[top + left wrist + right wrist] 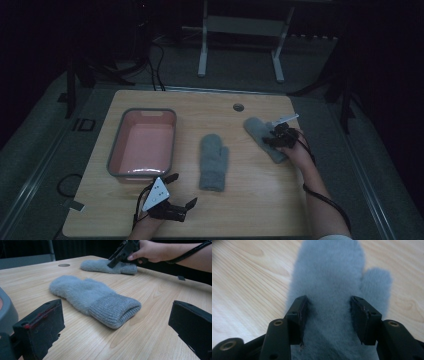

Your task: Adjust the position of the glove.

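Two grey fluffy mittens lie flat on the wooden table. The right mitten (257, 129) (100, 265) (329, 270) has my right gripper (270, 139) (111, 263) (328, 302) tipped down onto its middle. The jaws stand half apart, their tips sunk in the fluff, with a strip of the mitten between them and no clear pinch. The other mitten (214, 160) (92, 297) lies at the table's centre, cuff toward me. My left gripper (184, 189) (116, 307) rests near the front edge, open wide and holding nothing, pointing at that cuff from a short way off.
A grey bin with a pink inside (116, 145) (7, 310) stands on the left half of the table, just beyond the left gripper. A round cable hole (238, 107) (64, 265) sits near the far edge. A white frame's legs (202, 55) stand on the floor behind.
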Demonstrator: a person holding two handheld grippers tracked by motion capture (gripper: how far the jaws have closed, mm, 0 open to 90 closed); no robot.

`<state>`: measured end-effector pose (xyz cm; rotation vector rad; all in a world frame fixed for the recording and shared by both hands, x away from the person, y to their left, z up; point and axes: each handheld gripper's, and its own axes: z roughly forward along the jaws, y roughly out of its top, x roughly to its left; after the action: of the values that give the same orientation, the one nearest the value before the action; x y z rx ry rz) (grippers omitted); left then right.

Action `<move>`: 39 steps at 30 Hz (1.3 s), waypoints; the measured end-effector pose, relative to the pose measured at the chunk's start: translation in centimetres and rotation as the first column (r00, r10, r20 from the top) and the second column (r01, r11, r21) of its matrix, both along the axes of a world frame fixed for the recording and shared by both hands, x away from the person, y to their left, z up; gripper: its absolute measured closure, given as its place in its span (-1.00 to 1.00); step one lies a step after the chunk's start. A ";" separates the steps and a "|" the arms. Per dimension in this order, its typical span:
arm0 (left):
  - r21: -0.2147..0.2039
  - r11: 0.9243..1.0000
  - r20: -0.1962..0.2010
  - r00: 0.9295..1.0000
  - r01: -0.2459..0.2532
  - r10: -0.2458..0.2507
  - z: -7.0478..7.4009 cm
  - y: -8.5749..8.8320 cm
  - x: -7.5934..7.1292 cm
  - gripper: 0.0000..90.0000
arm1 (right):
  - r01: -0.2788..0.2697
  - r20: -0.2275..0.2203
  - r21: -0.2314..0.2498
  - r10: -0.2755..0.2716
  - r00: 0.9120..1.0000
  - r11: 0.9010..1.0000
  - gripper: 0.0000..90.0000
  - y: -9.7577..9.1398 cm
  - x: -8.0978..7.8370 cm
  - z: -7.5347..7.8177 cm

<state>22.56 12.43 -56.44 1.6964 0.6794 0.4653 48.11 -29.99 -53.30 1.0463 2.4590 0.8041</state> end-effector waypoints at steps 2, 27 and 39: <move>0.000 1.000 -0.001 1.000 0.000 0.000 0.0 0.0 0.0 -0.99 | 0.008 0.003 0.013 -0.008 1.000 1.000 0.14 -0.1 0.0 -0.4; -0.014 1.000 -0.001 1.000 -0.009 0.009 0.1 0.1 0.0 -0.99 | 0.327 0.097 0.196 -0.350 0.932 0.924 0.82 -0.5 -8.6 2.7; -0.008 1.000 0.003 1.000 -0.005 0.005 0.1 0.1 -0.1 -0.99 | 0.489 0.104 0.151 -0.505 0.857 0.859 0.82 -1.4 -13.5 3.1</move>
<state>22.46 12.53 -56.32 1.6866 0.6827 0.4688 34.60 -31.41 -50.23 1.5279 1.9034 0.8184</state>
